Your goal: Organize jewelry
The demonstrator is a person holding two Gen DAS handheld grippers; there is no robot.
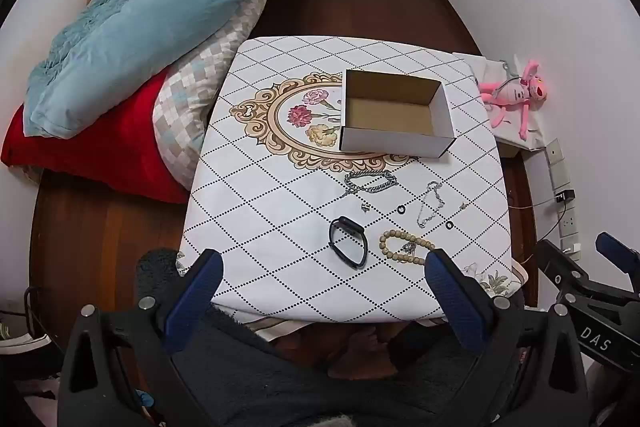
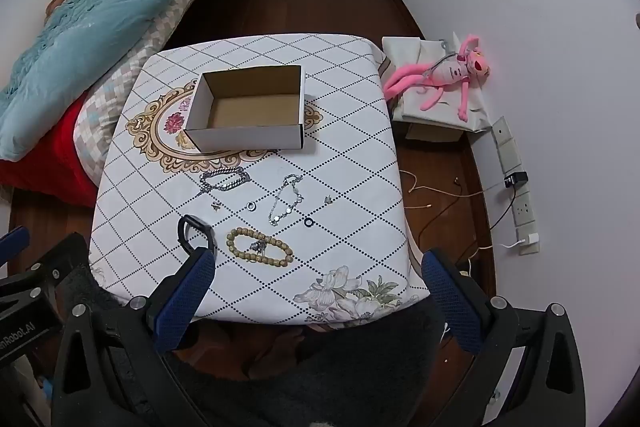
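An empty open cardboard box (image 1: 396,115) (image 2: 248,111) stands mid-table. In front of it lie a chunky silver chain bracelet (image 1: 370,181) (image 2: 224,179), a thin silver bracelet (image 1: 430,207) (image 2: 286,201), a black wristband (image 1: 347,241) (image 2: 194,231), a wooden bead bracelet (image 1: 406,247) (image 2: 258,247), two small black rings (image 1: 401,210) (image 1: 449,225) and small earrings (image 1: 365,207). My left gripper (image 1: 324,263) is open and empty above the table's near edge. My right gripper (image 2: 316,263) is open and empty, also at the near edge.
The small table (image 1: 280,187) has a white diamond-pattern cloth. A bed with blue quilt (image 1: 140,11) and red blanket is at left. A pink plush toy (image 2: 452,71) lies on a covered box at right. Cables and wall sockets (image 2: 516,179) are at right.
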